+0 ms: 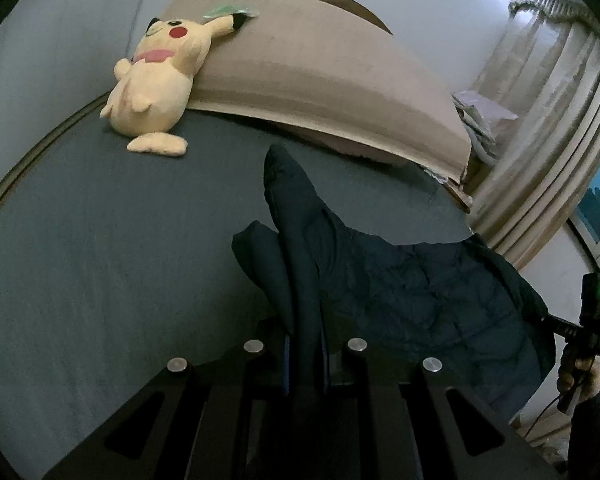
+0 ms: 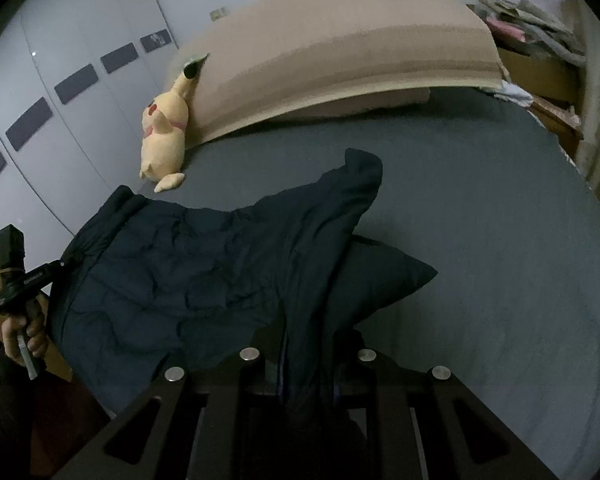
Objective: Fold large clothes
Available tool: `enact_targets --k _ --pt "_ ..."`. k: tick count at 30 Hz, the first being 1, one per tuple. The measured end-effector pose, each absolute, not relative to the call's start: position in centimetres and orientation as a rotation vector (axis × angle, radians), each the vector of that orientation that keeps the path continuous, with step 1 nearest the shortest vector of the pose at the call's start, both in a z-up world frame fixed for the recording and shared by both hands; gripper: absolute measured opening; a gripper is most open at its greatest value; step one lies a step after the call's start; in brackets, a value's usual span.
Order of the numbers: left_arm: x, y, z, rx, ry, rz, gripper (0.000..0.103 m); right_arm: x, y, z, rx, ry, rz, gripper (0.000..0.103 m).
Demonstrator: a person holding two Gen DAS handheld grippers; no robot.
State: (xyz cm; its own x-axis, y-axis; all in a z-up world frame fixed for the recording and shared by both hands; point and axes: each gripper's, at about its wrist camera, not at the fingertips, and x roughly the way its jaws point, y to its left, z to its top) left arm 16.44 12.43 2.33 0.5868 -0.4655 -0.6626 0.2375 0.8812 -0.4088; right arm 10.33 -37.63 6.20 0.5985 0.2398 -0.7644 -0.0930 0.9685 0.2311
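A dark navy padded jacket [image 1: 412, 288] hangs stretched between my two grippers above the grey bed sheet [image 1: 100, 248]. My left gripper [image 1: 305, 356] is shut on one edge of the jacket. My right gripper [image 2: 306, 364] is shut on the other edge of the jacket [image 2: 188, 268]. A sleeve [image 1: 284, 176] sticks up toward the pillows, and another [image 2: 384, 276] droops onto the sheet. The right gripper also shows at the far right of the left wrist view [image 1: 580, 340]; the left one shows at the left of the right wrist view [image 2: 24, 280].
A yellow Pikachu plush [image 1: 156, 84] leans against the tan bedcover over the pillows [image 1: 320, 64] at the head of the bed. Beige curtains [image 1: 552, 128] hang to the right. A white wardrobe [image 2: 68, 92] stands to the left. A cluttered bedside table [image 2: 540, 60] stands at the back right.
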Motion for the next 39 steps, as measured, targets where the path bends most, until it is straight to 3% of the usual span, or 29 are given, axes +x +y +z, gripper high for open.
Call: enact_targets --k 11,20,23,24,26,28,29,31,33,34,39 --pt "15.4 13.1 -0.7 -0.315 0.874 -0.400 0.012 9.7 -38.3 2.6 0.216 0.943 0.174 0.016" --pt "15.4 13.8 -6.9 -0.330 0.992 -0.346 0.013 9.4 -39.6 -3.1 0.309 1.000 0.152 0.017" --pt "15.3 14.2 -8.7 -0.360 1.023 -0.341 0.016 9.5 -40.4 -6.3 0.379 1.050 0.132 0.028" --pt "15.1 14.3 -8.6 -0.358 1.016 -0.348 0.018 9.4 -40.7 -6.8 0.399 1.058 0.126 0.037" --pt "15.1 14.5 -8.0 -0.332 1.018 -0.346 0.025 9.2 -41.7 -7.5 0.469 1.065 0.129 0.044" --pt "14.9 14.8 -6.8 -0.292 1.022 -0.362 0.028 8.9 -42.7 -7.0 0.514 1.062 0.151 0.061" --pt "14.8 15.1 -6.3 -0.273 1.018 -0.363 0.029 8.8 -43.3 -6.4 0.535 1.052 0.171 0.065" --pt "14.5 15.8 -4.6 -0.213 0.968 -0.337 0.045 8.4 -44.3 -5.0 0.542 1.029 0.178 0.074" --pt "14.7 17.0 -2.9 -0.192 0.892 -0.286 0.061 8.3 -45.3 -3.4 0.516 0.990 0.153 0.079" --pt "15.0 17.3 -2.5 -0.203 0.869 -0.274 0.063 8.7 -45.8 -2.4 0.498 0.966 0.126 0.080" --pt "19.5 15.0 -2.7 -0.233 0.901 -0.319 0.064 13.6 -44.8 -2.1 0.443 0.967 0.122 0.080"
